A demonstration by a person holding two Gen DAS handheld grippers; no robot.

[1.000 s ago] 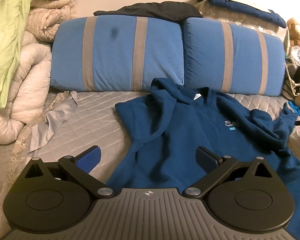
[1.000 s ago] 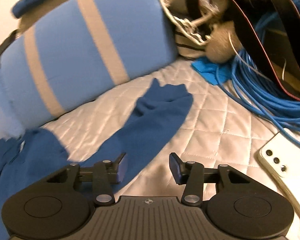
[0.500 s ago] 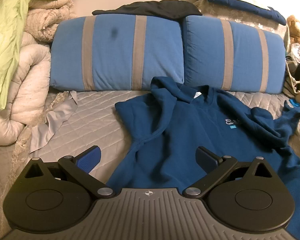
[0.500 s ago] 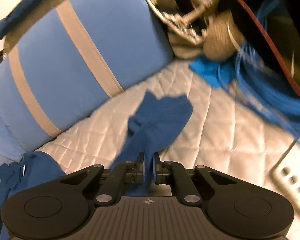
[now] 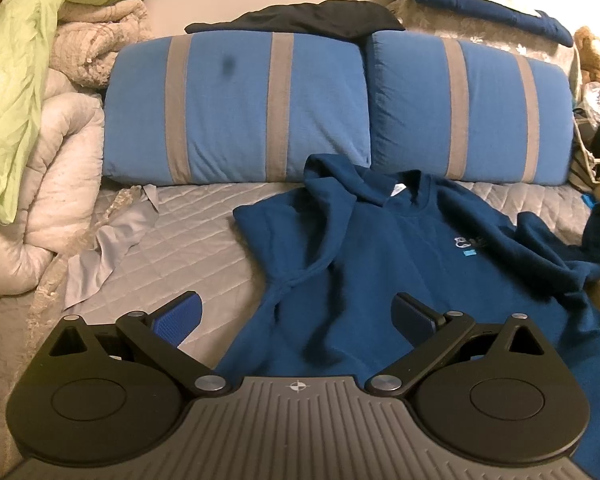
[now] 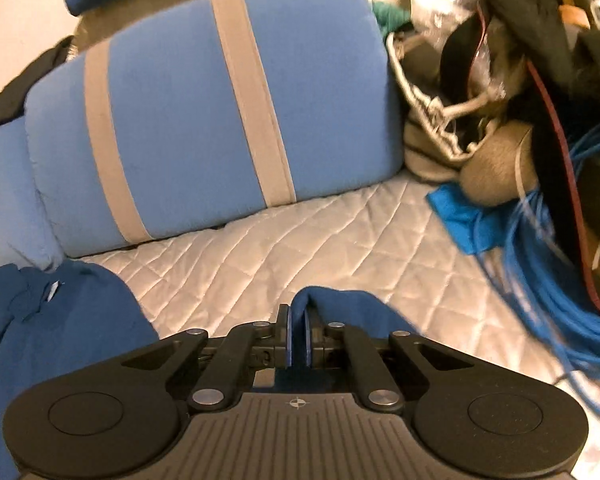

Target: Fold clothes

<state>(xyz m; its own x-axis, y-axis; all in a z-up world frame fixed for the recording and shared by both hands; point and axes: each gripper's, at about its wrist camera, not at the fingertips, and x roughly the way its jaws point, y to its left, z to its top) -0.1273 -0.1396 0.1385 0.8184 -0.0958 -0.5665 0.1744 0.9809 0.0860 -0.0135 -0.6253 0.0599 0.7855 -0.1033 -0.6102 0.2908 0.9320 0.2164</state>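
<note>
Right gripper (image 6: 297, 334) pinches sleeve (image 6: 342, 304), apparently its edge.

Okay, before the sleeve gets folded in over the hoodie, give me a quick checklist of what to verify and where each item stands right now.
1. Right hand-held gripper clamped on the navy fleece hoodie sleeve: ok, fabric is pinched between the shut pads.
2. Sleeve lifted off the grey quilted bedspread: ok, the fabric rises into the pads.
3. Left hand-held gripper free: ok, jaws wide open and holding nothing.
4. Navy hoodie body flat: not ok, the near sleeve and hood are bunched.
5. Landing area on the chest clear: ok.
6. Loose blue cable coil clear of the sleeve: cannot tell, it lies close on the right.
</note>
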